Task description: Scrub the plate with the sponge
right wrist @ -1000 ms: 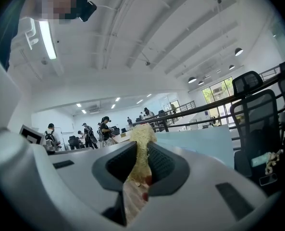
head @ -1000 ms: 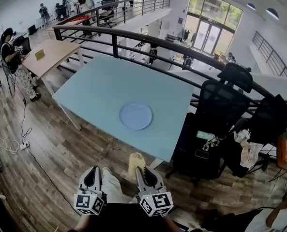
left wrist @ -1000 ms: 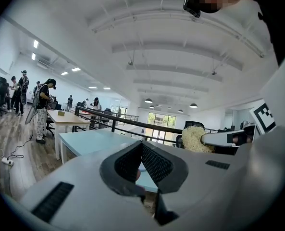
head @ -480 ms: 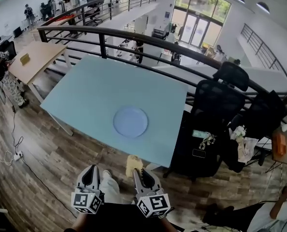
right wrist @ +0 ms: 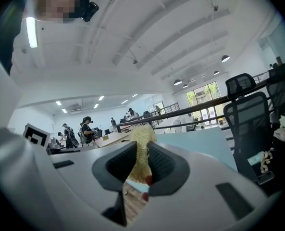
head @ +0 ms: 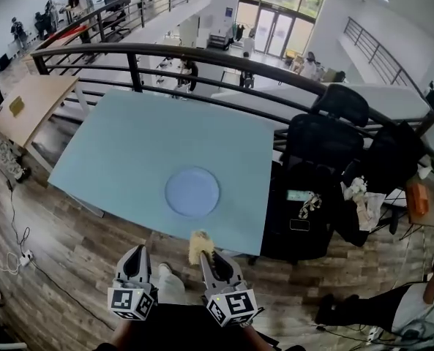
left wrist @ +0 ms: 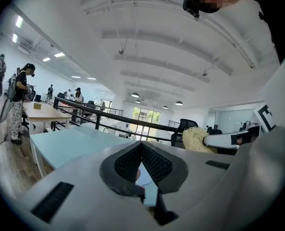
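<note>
Down at your left, the left gripper (head: 136, 258) hangs short of the desk (head: 129, 145), jaws pressed together on nothing. Centre stage, the plate (head: 192, 191) lies near the front edge. Your right gripper (head: 209, 258) pinches the sponge (head: 199, 244): reach forward, land it flat, and steady the rim with your left.

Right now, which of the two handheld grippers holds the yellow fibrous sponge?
The right gripper: its jaws clamp the yellow fibrous sponge, while the left gripper's jaws are together with nothing between them.
</note>
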The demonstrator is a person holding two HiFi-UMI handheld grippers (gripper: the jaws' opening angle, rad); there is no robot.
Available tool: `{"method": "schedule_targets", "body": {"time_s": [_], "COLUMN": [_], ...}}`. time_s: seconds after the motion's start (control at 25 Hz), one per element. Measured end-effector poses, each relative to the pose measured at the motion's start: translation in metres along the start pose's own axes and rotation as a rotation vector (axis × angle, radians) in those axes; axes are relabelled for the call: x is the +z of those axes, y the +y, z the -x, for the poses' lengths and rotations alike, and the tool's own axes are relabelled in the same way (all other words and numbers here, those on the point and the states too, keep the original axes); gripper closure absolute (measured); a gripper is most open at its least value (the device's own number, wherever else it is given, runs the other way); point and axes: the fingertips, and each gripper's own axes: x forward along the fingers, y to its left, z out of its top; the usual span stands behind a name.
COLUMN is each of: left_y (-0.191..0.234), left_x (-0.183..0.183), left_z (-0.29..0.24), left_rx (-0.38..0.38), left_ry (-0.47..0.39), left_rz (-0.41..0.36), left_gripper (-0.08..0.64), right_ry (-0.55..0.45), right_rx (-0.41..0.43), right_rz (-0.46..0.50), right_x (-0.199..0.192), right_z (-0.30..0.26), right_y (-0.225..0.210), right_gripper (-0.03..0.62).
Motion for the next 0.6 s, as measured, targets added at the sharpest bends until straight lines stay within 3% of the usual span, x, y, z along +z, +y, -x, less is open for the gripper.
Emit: {"method": "schedule_targets", "body": {"time_s": [0.6], "left_y": [0.064], "left_x": [0.038], "left_z": [-0.073], "left_rx": [-0.180], "left_ry": [0.006], "left_rz": [-0.024], "left_gripper": [0.558], "right_ry": [-0.074], "right_rx": [-0.160], "right_rz": [-0.001], "right_x": [0.020], "right_z": [-0.079], "right_y": [0.021], "right_gripper": [0.522]}}
